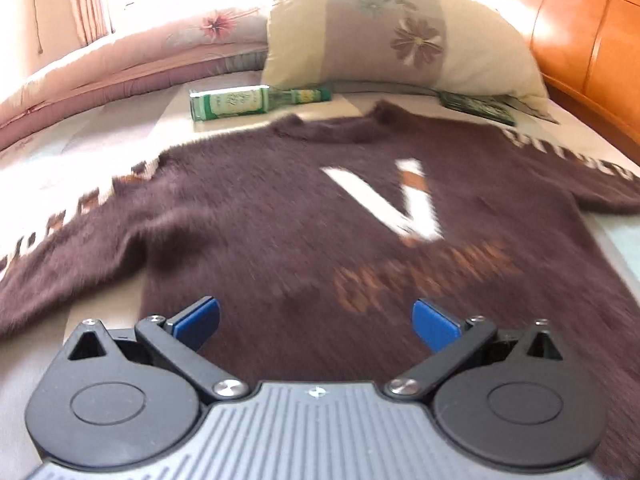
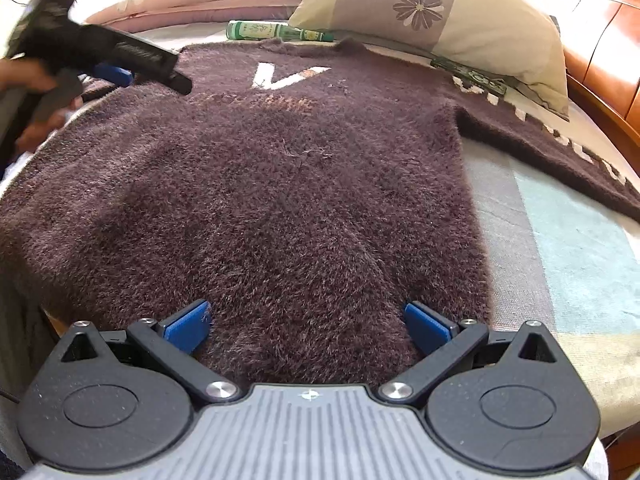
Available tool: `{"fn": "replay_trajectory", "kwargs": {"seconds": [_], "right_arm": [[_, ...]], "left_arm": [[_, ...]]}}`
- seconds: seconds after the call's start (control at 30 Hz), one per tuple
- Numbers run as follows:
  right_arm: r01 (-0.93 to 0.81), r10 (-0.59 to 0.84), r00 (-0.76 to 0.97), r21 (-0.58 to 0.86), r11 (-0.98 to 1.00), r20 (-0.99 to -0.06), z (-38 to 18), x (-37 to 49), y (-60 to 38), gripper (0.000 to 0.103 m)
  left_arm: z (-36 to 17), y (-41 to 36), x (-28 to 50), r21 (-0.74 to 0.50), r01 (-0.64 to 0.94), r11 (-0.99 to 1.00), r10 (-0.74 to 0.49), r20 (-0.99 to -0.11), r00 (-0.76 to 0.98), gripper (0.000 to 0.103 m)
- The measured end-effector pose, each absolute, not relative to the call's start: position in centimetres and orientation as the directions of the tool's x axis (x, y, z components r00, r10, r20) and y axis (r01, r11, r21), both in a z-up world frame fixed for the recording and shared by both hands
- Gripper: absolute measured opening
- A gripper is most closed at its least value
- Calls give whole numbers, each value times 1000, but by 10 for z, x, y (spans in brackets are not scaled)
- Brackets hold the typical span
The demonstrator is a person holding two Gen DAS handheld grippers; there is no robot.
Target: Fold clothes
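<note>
Looking along my left gripper [image 1: 316, 322], I see its fingers [image 1: 434, 324] spread wide and holding nothing; the brown sweater [image 1: 280, 220] lies flat on the bed [image 1: 612, 240], face up, collar toward the pillow [image 1: 400, 32] at the head end and both sleeves out to the sides; its hem sits just under and ahead of the fingers, though blur hides whether they touch it; a green bottle [image 1: 240, 102] lies beyond the collar.

From the right wrist view, my right gripper [image 2: 306, 326] is likewise released and empty, fingers [image 2: 188, 326] astride the near hem close to the sweater's right bottom corner; the fuzzy pile seems to brush them; the left gripper hangs over the far left side near the shoulder.

I judge the knit soft, limp and fairly thick, light but stretchy; it should bunch readily, so I would pinch a hem corner or shoulder seam, taking both layers.
</note>
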State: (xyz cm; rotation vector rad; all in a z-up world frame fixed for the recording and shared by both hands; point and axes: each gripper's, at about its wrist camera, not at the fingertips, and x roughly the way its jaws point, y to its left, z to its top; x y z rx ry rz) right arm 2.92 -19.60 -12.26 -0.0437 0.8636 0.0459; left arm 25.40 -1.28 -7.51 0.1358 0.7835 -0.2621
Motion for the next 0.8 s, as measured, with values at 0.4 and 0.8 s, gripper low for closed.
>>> {"fn": "replay_trajectory", "kwargs": {"seconds": [0.4,0.8], "right_arm": [[-41,16,626,-12,999,-780,-121,34,-195,103],[-59,16,658,-30,998,-753,-123,25,-194,103]], "left_arm": [[-92,61,218,-161,219,962,-262,-765,588,102],[-58,16,242,-149,281,948,-299,-719,628,102]]}}
